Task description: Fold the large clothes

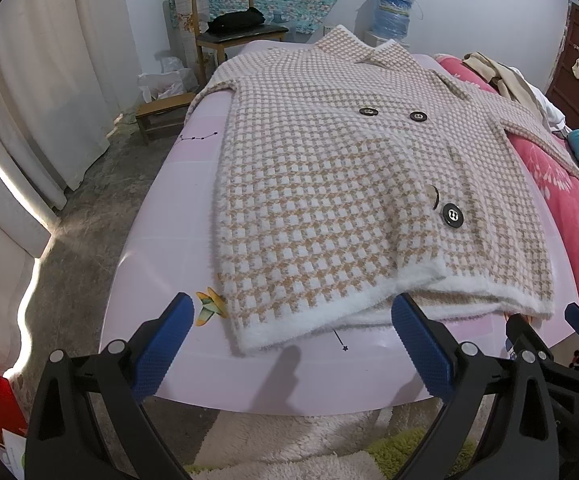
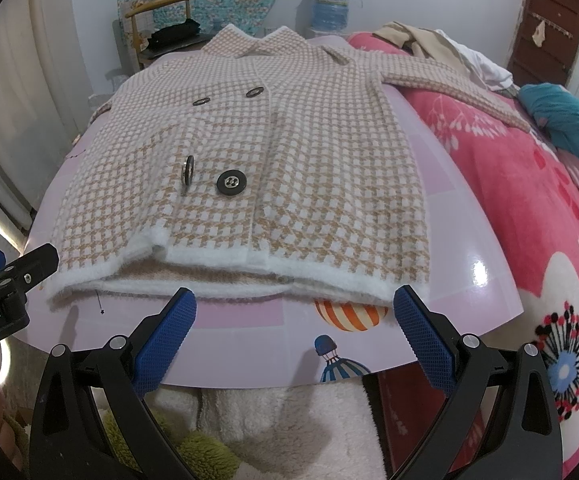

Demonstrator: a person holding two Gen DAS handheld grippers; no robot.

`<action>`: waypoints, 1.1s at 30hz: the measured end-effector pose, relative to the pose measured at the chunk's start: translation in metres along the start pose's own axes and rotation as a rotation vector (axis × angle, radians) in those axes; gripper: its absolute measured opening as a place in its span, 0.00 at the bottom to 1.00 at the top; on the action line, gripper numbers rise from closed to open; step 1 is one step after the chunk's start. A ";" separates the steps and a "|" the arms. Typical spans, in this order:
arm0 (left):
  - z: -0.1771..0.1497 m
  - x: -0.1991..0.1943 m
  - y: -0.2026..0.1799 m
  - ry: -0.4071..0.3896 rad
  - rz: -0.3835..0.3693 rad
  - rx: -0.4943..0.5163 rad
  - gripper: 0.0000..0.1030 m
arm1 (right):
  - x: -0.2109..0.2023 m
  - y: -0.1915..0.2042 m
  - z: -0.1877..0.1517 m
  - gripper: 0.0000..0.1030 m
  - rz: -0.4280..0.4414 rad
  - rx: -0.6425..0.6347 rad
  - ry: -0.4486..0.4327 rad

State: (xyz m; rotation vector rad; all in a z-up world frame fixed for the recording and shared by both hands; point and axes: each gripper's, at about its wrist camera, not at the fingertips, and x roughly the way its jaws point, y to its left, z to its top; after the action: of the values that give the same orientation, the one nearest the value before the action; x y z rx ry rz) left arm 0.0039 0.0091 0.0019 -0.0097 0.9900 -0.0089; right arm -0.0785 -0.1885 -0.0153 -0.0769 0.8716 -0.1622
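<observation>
Both our left tool (image 1: 291,350) and right tool (image 2: 294,336) gape empty; pinching only the coat's (image 1: 329,184) top hem layer (it's doubled) would skew our fold.

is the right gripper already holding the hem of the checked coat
No, the right gripper is open just short of the checked coat, its white hem untouched.

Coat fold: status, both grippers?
Left gripper open, empty. Right gripper open, empty. Houndstooth coat flat on pink table, unfolded. Nothing blocking hem.
</observation>
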 end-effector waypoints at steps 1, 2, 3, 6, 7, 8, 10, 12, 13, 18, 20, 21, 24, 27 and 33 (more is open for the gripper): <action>0.000 0.000 0.001 0.000 0.001 0.000 0.95 | 0.000 0.000 0.000 0.92 -0.001 0.000 0.000; 0.000 0.000 0.001 0.000 0.000 -0.001 0.95 | 0.000 0.000 0.000 0.92 -0.001 0.000 0.001; 0.001 0.000 0.001 0.000 0.001 -0.001 0.95 | 0.000 0.000 0.000 0.92 0.000 0.001 0.000; 0.000 0.000 0.001 0.000 0.000 0.000 0.95 | 0.000 0.000 0.000 0.92 -0.001 0.000 0.000; 0.001 0.001 0.001 0.000 0.001 -0.001 0.95 | 0.000 0.000 0.000 0.92 -0.001 0.000 0.000; 0.001 0.001 0.002 0.000 0.001 0.000 0.95 | 0.000 0.000 0.000 0.92 -0.001 0.000 -0.001; 0.001 0.001 0.002 0.000 0.002 -0.001 0.95 | 0.001 0.001 0.001 0.92 -0.002 -0.001 0.000; 0.002 0.002 0.005 0.001 0.004 -0.002 0.95 | 0.002 0.002 0.001 0.92 -0.002 0.001 0.001; 0.002 0.003 0.005 0.001 0.005 -0.002 0.95 | 0.002 0.002 0.001 0.92 -0.002 0.001 0.001; 0.001 0.004 0.005 0.003 0.009 0.000 0.95 | 0.003 0.001 0.001 0.92 0.000 0.000 0.008; 0.000 0.004 0.005 0.004 0.010 0.002 0.95 | 0.005 0.001 0.002 0.92 0.001 0.000 0.010; 0.000 0.005 0.004 0.005 0.012 0.002 0.95 | 0.005 0.000 0.002 0.92 0.001 0.000 0.011; -0.001 0.007 0.003 0.010 0.015 0.004 0.95 | 0.008 -0.001 0.002 0.92 -0.002 -0.001 0.016; -0.002 0.010 0.004 0.004 0.015 0.012 0.95 | 0.010 -0.006 0.005 0.92 -0.009 -0.001 0.015; -0.003 0.014 0.029 -0.067 -0.030 0.023 0.95 | 0.014 -0.042 0.017 0.92 0.016 0.041 -0.006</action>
State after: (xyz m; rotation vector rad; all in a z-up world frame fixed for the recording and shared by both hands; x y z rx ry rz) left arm 0.0089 0.0381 -0.0114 -0.0039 0.9225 -0.0469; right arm -0.0612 -0.2318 -0.0088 -0.0326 0.8621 -0.1644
